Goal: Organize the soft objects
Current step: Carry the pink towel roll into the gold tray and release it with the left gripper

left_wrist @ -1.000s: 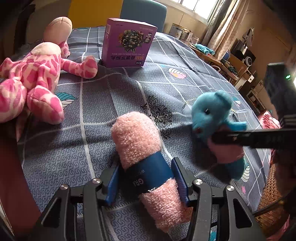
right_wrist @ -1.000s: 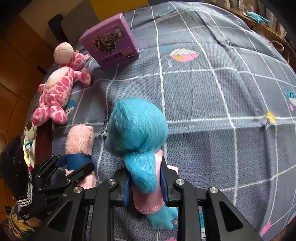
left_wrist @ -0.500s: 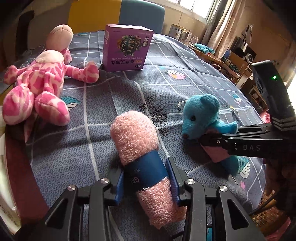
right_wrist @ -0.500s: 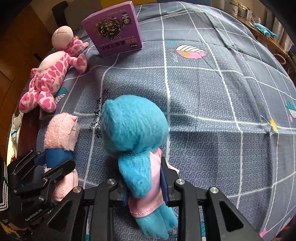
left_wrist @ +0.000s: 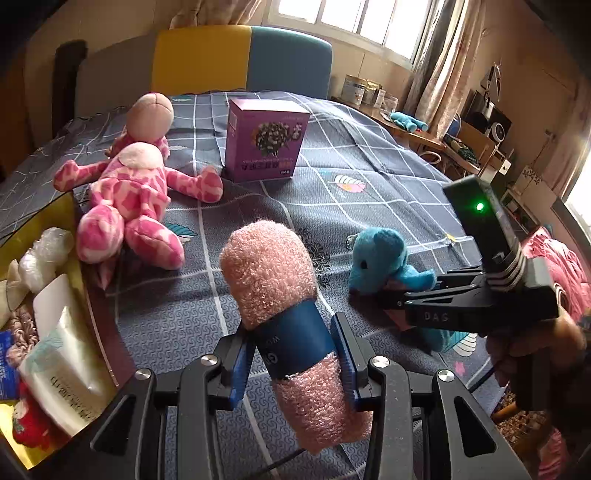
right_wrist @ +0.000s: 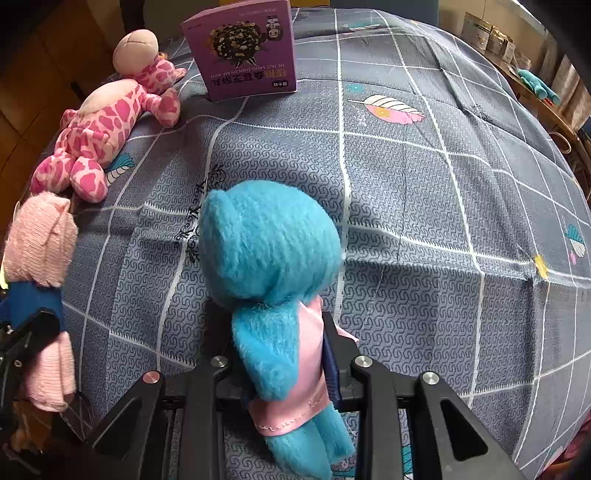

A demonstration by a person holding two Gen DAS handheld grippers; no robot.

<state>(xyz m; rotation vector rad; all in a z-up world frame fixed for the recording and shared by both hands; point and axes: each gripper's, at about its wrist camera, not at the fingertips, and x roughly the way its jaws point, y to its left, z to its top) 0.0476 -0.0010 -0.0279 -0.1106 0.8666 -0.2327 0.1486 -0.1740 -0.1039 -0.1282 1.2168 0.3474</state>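
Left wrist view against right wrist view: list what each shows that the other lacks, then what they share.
Only the left wrist view shows the yellow box of packets at the bed's edge, the yellow and blue headboard, the windows, and the right gripper from the side. Only the right wrist view shows the feather print. Both show the pink towel roll clamped in the left gripper, the blue bear held by the right gripper, the pink giraffe, the purple box and the grey checked bedspread.
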